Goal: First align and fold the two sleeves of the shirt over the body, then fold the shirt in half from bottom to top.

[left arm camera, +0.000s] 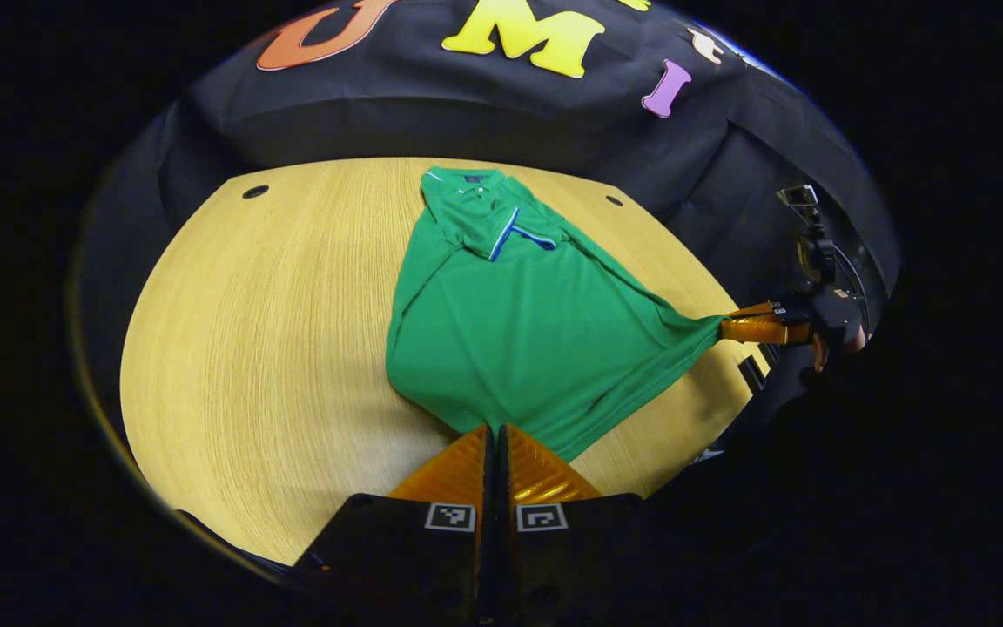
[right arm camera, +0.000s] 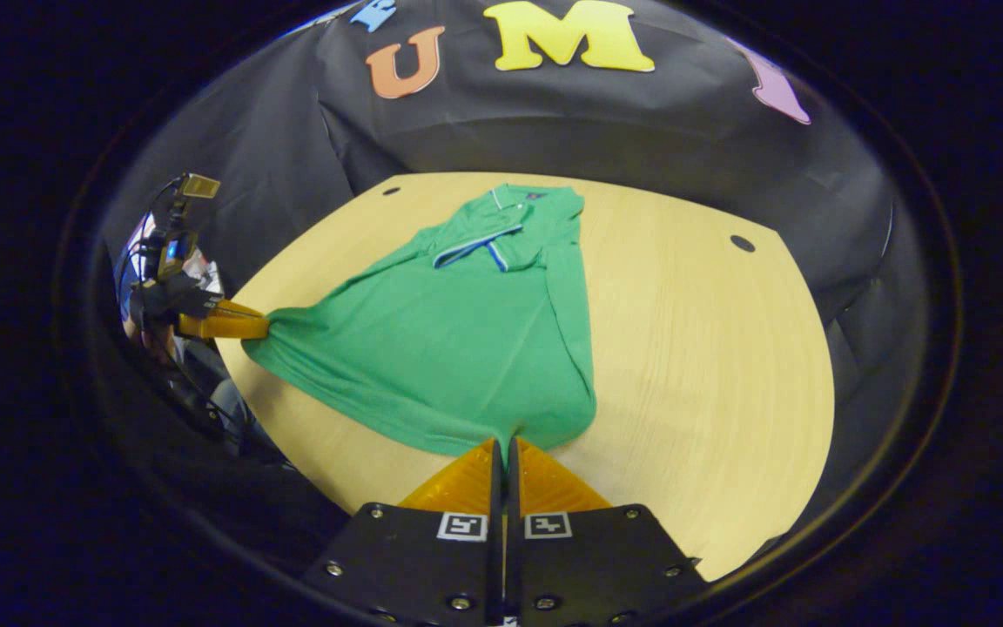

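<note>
Green shirt [left arm camera: 519, 340] lies flat on the wooden worktop [left arm camera: 275, 348], collar toward the far edge by the booth wall, both sleeves [left arm camera: 501, 228] folded across the chest. Hem lies at the near edge. Left tongs [left arm camera: 494, 428] are pressed together, pinching one bottom corner of the shirt. Right tongs [right arm camera: 502, 441] are likewise pressed together on the other bottom corner; in the left gripper view they appear at the worktop's right edge, with the hem drawn taut to a point between the two grips.
</note>
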The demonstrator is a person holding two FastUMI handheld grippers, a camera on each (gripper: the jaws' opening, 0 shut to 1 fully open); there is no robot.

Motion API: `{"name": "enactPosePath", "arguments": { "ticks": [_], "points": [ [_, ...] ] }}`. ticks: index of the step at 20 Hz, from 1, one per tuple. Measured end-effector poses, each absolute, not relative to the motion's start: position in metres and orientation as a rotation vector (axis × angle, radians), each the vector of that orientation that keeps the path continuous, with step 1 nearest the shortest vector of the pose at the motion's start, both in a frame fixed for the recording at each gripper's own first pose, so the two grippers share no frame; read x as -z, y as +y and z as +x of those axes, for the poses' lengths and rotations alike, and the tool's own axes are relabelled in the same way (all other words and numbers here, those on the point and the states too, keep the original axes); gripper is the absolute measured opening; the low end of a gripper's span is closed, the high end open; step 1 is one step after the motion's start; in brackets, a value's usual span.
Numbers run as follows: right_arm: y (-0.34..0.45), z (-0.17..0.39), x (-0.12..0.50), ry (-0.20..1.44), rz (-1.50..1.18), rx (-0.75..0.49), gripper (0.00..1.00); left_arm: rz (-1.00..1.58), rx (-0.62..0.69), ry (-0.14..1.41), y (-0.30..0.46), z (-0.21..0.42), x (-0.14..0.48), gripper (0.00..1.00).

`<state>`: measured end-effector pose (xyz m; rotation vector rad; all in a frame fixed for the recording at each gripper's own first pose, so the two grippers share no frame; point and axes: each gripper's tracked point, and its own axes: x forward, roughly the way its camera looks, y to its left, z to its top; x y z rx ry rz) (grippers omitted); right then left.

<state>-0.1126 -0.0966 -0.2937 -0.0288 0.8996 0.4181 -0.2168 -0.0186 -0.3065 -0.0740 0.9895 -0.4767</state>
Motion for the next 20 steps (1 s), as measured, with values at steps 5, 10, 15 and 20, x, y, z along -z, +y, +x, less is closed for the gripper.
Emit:
{"name": "enactPosePath", "arguments": {
  "ticks": [5,10,15,20],
  "points": [
    [-0.091,-0.076,0.261,0.816,0.023,-0.400,0.01,-0.072,0.488,0.911,-0.022,-0.186,0.277,0.03],
    [-0.090,-0.033,0.231,0.736,0.035,-0.388,0.01,-0.090,0.495,0.792,-0.029,-0.125,0.237,0.03],
    [-0.091,0.018,0.206,0.665,0.041,-0.366,0.01,-0.132,0.471,0.701,-0.036,-0.060,0.210,0.03],
    [-0.092,0.073,0.182,0.606,0.038,-0.348,0.01,-0.135,0.446,0.638,-0.031,-0.009,0.194,0.03]
  ]
}}
